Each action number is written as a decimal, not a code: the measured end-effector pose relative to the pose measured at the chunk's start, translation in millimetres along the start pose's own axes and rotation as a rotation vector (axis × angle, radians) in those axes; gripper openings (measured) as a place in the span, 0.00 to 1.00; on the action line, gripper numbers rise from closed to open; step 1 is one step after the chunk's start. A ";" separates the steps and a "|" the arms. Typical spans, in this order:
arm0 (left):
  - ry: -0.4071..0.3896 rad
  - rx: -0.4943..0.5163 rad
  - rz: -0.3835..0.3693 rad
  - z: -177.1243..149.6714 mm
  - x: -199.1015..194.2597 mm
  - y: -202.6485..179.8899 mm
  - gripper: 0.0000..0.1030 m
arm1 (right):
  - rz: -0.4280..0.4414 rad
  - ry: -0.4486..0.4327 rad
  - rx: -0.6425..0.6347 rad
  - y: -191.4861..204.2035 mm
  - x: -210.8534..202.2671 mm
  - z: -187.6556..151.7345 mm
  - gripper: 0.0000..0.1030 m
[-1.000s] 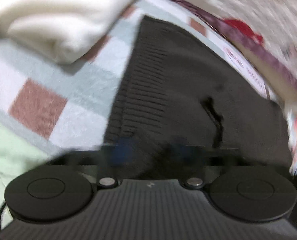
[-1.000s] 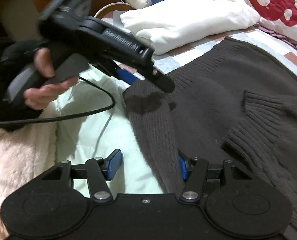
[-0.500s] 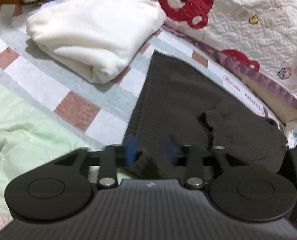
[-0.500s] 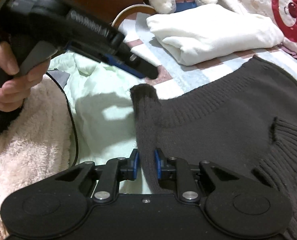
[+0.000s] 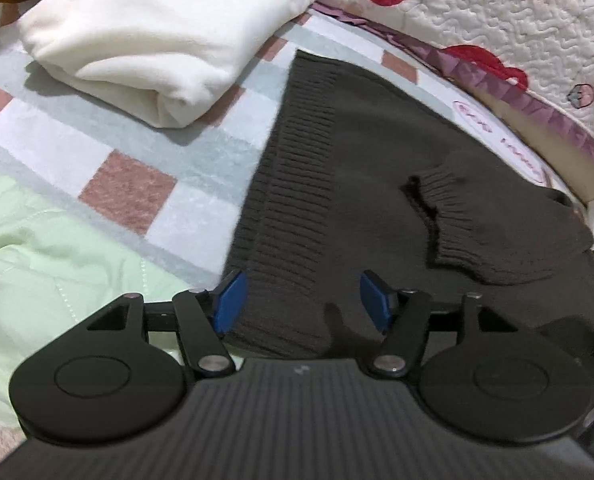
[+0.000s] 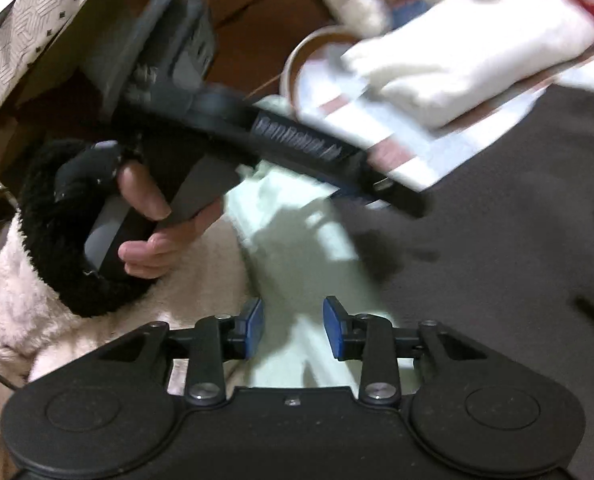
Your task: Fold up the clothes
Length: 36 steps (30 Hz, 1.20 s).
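A dark brown knit sweater (image 5: 377, 184) lies flat on the checked blanket, one ribbed sleeve cuff (image 5: 453, 220) folded onto its body. My left gripper (image 5: 301, 300) is open, its blue pads standing either side of the sweater's ribbed hem without pinching it. In the right wrist view the sweater (image 6: 509, 248) fills the right side. My right gripper (image 6: 293, 318) is open over the pale green quilt, just left of the sweater's edge, with nothing between its fingers. The left gripper (image 6: 397, 196) shows there too, held by a hand (image 6: 149, 220).
A folded white garment (image 5: 157, 32) lies on the checked blanket (image 5: 129, 184) beyond the sweater's left edge. A bear-print quilt (image 5: 497, 12) rises at the back right. Pale green quilt (image 5: 37, 264) covers the near left. A fluffy pink sleeve (image 6: 13, 300) is at the lower left.
Both grippers were shut on the sweater's edge half a second ago and have since opened. The right gripper has pulled off the sweater and now hangs over the green quilt.
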<state>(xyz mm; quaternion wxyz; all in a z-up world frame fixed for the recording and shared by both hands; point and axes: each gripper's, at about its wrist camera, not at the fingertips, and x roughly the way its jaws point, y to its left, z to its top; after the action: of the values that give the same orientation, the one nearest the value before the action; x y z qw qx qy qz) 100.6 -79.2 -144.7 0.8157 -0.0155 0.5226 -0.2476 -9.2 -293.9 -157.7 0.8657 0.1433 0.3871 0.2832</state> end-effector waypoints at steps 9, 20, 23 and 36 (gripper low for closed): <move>-0.085 0.054 -0.333 5.9 -37.2 -41.9 0.69 | -0.268 -0.295 0.267 -44.9 -162.1 -56.9 0.43; 0.120 0.375 -0.526 -26.1 6.9 -156.5 0.69 | -0.588 -0.316 0.477 -17.9 -300.5 -211.6 0.58; 0.149 0.388 -0.498 -36.1 10.0 -155.8 0.69 | -0.605 -0.304 0.555 -19.7 -310.0 -242.3 0.58; 0.245 0.363 -0.391 -69.5 21.7 -142.2 0.75 | -0.205 -0.619 1.020 -56.0 -245.7 -314.4 0.49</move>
<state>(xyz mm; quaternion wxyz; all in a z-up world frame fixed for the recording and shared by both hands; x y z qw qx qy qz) -7.2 -196.8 -154.1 0.6727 0.0603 0.5516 -0.4894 -356.8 -477.3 -246.5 0.7830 0.5781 0.2161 -0.0778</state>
